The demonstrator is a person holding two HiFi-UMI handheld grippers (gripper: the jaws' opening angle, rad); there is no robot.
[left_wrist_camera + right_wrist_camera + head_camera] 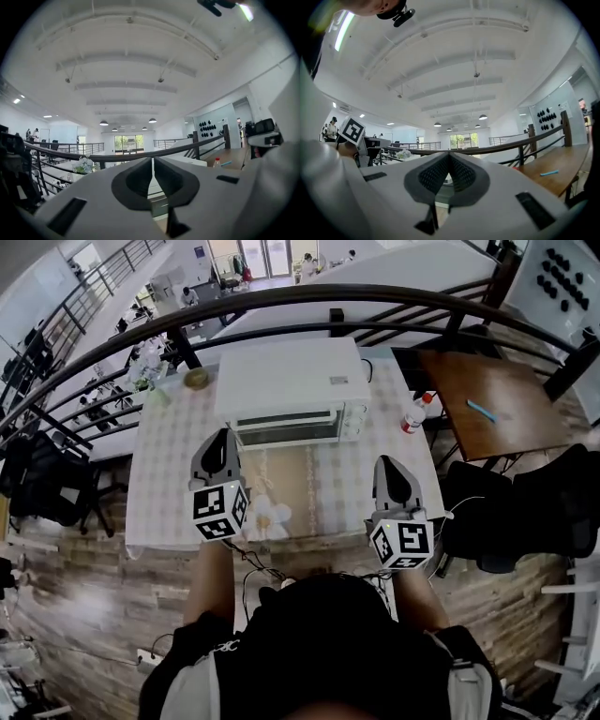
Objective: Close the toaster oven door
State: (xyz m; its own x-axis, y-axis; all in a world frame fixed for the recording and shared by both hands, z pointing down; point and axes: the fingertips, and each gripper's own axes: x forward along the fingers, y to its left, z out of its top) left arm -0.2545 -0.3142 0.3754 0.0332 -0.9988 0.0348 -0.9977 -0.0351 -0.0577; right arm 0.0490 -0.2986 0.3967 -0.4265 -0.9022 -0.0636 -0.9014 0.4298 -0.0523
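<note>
The white toaster oven (pixel 291 381) stands at the back of the table (pixel 159 484), and its glass door (pixel 286 426) looks flush with the front. In the head view my left gripper (pixel 223 435) is held above the table just in front of the door's left part, apart from it. Its jaws are shut with nothing between them, as the left gripper view (pixel 153 160) also shows. My right gripper (pixel 389 463) hovers lower right of the oven, clear of it. The right gripper view (pixel 449 154) shows its ribbed pads meeting at the tips, holding nothing.
A small bottle with a red cap (pixel 414 414) stands right of the oven. White flowers (pixel 267 515) lie near the table's front edge, and a round object (pixel 196 378) sits at the back left. A dark railing (pixel 309 298) runs behind. A wooden desk (pixel 506 390) and black chairs (pixel 525 507) are at the right.
</note>
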